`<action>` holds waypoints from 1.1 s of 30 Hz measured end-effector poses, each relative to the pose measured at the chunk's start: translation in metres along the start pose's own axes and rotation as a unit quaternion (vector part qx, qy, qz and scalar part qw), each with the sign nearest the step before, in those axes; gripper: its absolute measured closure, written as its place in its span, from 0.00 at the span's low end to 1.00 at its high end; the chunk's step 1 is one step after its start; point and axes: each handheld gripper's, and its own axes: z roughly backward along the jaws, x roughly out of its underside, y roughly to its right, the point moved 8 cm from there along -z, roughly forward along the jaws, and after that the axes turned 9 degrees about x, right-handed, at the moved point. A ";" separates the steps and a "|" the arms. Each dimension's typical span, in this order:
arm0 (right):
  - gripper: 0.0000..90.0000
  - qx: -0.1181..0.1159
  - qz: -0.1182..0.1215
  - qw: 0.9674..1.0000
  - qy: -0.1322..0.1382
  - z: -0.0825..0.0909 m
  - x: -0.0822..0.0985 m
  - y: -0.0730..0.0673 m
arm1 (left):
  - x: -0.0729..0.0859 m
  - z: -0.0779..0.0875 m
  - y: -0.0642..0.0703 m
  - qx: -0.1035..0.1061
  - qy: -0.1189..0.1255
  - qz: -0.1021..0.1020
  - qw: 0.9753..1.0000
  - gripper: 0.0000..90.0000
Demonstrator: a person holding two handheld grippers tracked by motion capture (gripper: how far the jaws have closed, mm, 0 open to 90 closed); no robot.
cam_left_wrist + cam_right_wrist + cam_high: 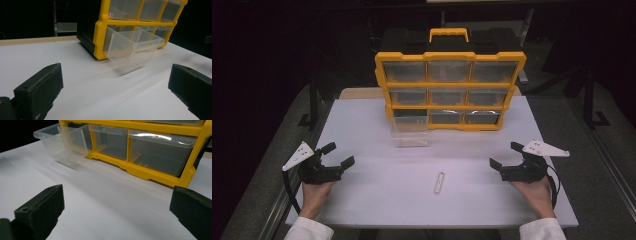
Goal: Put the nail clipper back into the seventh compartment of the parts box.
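High view, layout: yellow organizer (451, 90) stands at the far middle of the table (362, 200); its bottom-left clear drawer (410, 131) is pulled out toward you, looks empty.
High view, part: small pale clip-like piece (439, 182) lies flat on the near middle of the table, between your hands, well apart from the drawer.
High view, grippers: left gripper (338, 155) and right gripper (503, 155) both spread wide, holding nothing, resting at the near left and near right.
High view, step: my read is pick the part, drop it in the drawer. The right gripper is a bit closer, so use that one.
Left gripper view: jaws wide apart, nothing between. Drawer (132, 48) is ahead, hanging out of the frame. Keep this gripper ready to steady it.
Right gripper view: jaws wide apart, nothing between. Drawer (62, 142) sits far left, with shut drawers to its right.
Tip: the part is thin and flat, so come down steep, pinch across the narrow side, and close slowly.
Risk: nudging the drawer could tip it out.
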 end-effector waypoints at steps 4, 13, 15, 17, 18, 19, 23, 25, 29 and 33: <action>0.00 -0.003 0.001 1.000 -0.003 -0.001 0.001 -0.001 | 0.001 -0.001 0.001 0.002 -0.001 0.001 1.000 0.00; 0.00 0.000 0.005 1.000 -0.019 -0.003 0.002 -0.005 | 0.002 -0.002 0.000 0.001 -0.004 0.005 1.000 0.00; 0.00 0.001 0.008 1.000 -0.024 -0.004 0.002 -0.007 | 0.002 -0.002 0.000 0.001 -0.004 0.006 1.000 0.00; 0.00 0.001 0.008 1.000 -0.027 -0.004 0.003 -0.007 | 0.002 -0.002 0.000 0.001 -0.004 0.006 1.000 0.00; 0.00 0.001 0.006 1.000 -0.030 -0.006 0.003 -0.007 | 0.002 -0.002 0.000 0.000 -0.003 0.006 1.000 0.00; 0.00 0.001 0.006 1.000 -0.030 -0.006 0.003 -0.007 | 0.002 -0.002 0.000 0.000 -0.003 0.006 1.000 0.00; 0.00 -0.001 0.010 0.999 -0.037 -0.008 0.001 -0.011 | 0.002 -0.002 0.000 0.000 -0.002 0.007 1.000 0.00; 0.00 -0.003 0.012 0.999 -0.038 -0.010 0.001 -0.014 | 0.002 -0.002 0.000 0.001 -0.002 0.008 1.000 0.00; 0.00 -0.009 0.018 0.999 -0.047 -0.013 0.000 -0.018 | 0.001 -0.001 0.000 0.000 0.000 0.006 1.000 0.00; 0.00 -0.011 0.024 0.998 -0.054 -0.015 -0.001 -0.021 | 0.001 -0.001 0.001 0.000 0.000 0.007 1.000 0.00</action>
